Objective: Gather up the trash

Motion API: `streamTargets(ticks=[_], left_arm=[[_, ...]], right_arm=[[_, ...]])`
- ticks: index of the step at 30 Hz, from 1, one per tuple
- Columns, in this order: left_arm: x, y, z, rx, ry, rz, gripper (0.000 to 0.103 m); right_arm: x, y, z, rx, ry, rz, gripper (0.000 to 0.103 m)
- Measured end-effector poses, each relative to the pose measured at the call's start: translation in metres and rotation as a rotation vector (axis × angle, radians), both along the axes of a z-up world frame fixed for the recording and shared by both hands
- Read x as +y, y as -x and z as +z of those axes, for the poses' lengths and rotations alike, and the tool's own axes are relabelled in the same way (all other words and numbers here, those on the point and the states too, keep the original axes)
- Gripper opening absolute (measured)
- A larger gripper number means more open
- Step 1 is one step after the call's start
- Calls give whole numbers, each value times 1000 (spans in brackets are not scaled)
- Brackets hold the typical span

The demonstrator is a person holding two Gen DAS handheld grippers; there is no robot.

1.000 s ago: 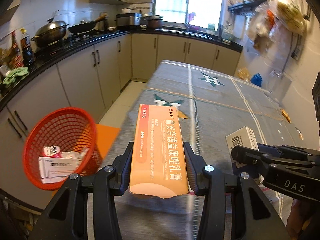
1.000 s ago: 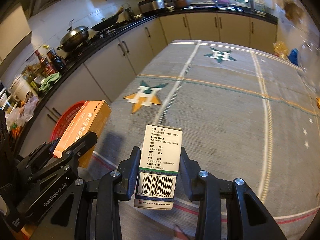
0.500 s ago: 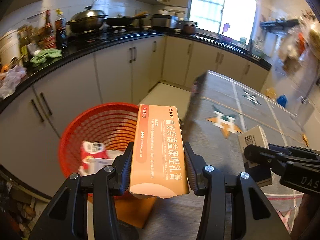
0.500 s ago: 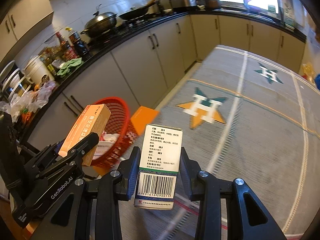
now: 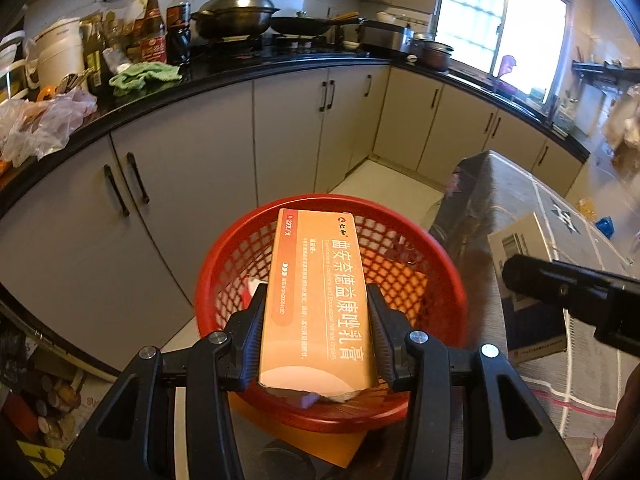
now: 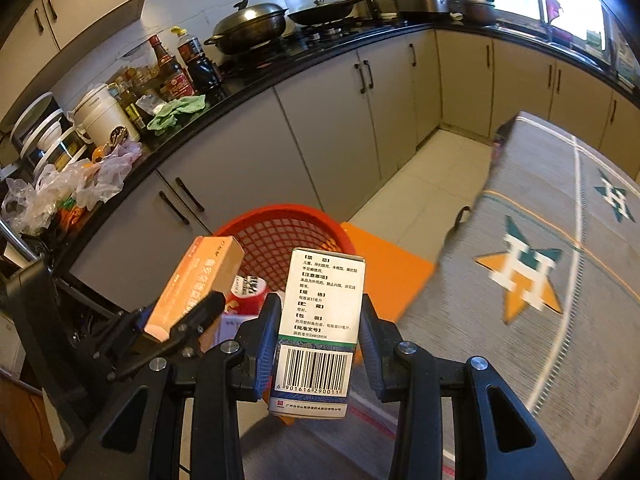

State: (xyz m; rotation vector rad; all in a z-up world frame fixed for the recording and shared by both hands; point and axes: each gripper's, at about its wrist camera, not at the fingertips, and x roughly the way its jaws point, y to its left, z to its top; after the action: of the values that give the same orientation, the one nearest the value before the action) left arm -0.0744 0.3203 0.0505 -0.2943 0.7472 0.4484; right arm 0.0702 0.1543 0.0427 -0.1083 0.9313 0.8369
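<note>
An orange box (image 5: 320,300) sits clamped lengthwise between the fingers of the left gripper (image 5: 318,330), held above the open mouth of a red mesh basket (image 5: 224,264) that already holds a few packets. Just to its right, the right gripper (image 6: 318,340) pinches a white box (image 6: 320,320) with a barcode on its near end, held near the basket's edge. The basket stands on an orange mat (image 6: 384,268) on the floor, between the grey cabinets (image 5: 192,184) and a table covered in a grey starred cloth (image 6: 560,280).
</note>
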Motion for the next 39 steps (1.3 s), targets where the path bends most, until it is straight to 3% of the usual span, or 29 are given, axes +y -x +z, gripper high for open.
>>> streamTargets(ticks=[21,27,30,39], left_arm=[[28,-15,-24,33,27,19,45],[25,-10,-19,13,8,25,51],[19,-3,-12,-10,-8,29,56],[-5,11,3,-33,-61,32,65]], right_arm=[[55,-29,-31,71,28,35,46],[45,-26,-23,58,3,22,46],[33,-17,-11,16,-8,8,56],[0,8,11,-67,-15,-17,66]])
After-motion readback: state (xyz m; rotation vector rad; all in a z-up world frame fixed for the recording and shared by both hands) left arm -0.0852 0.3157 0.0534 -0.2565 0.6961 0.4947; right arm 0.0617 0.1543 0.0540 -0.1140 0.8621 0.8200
